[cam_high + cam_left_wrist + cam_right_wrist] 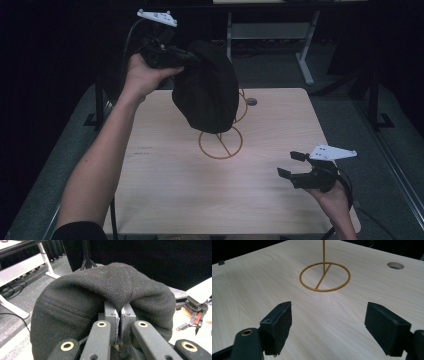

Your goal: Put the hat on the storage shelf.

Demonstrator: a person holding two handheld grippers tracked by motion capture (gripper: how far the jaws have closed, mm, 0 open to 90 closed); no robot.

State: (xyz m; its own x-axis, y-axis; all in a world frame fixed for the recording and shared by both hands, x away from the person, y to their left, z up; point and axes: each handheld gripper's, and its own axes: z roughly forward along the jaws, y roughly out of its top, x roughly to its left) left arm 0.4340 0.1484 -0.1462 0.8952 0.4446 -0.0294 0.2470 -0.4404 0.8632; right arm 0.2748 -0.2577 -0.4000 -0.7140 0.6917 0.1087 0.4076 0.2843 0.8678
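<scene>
Our left gripper [187, 57] has its jaws clenched on the black cap [207, 92], held in the air above the gold wire stand [220, 143] at the middle of the table [165, 190]. We judge the cap is neither seated on the stand nor clearly free of it, so that part is left, while our right gripper [291, 164] waits near the table's right front with jaws spread and nothing between them.

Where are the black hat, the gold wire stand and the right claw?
black hat [207, 92], high view, middle of its crown.
gold wire stand [324, 277], right gripper view, bar across its ring base.
right claw [291, 164], high view, midway between its fingertips.
</scene>
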